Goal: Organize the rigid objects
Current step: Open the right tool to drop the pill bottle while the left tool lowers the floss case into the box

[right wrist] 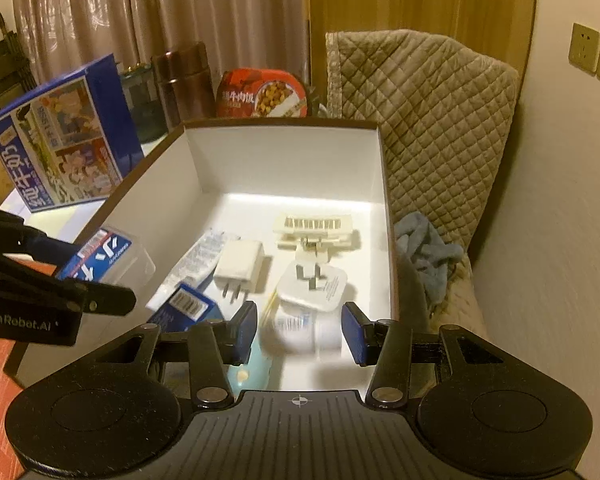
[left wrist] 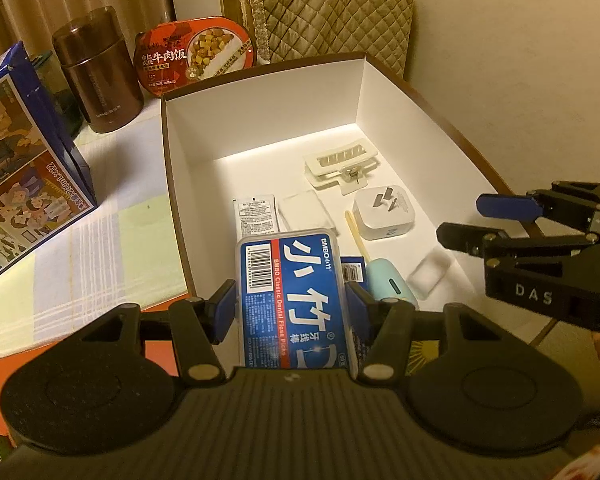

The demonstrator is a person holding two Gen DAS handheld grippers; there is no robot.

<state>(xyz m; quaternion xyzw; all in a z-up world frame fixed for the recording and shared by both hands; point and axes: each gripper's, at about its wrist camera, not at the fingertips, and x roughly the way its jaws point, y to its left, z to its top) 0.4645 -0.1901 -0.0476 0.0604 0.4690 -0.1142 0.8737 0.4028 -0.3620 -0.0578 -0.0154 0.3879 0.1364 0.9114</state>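
Left hand-held gripper (left wrist: pixel 291 306) clamps the floss-pick case (left wrist: pixel 292 300) over the white box (left wrist: pixel 260 116).

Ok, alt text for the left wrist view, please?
The left gripper clamps a blue-labelled clear plastic dental floss pick case over the near edge of a white open cardboard box. Inside lie a white square plug adapter and a cream slotted plastic clip. The right gripper reaches in from the right.

We see beige curtains (right wrist: pixel 172 20) behind the table (left wrist: pixel 112 208), a quilted chair cover (right wrist: pixel 432 128) by the cream wall (right wrist: pixel 560 220), and wall sockets (right wrist: pixel 596 56) in warm dim light.
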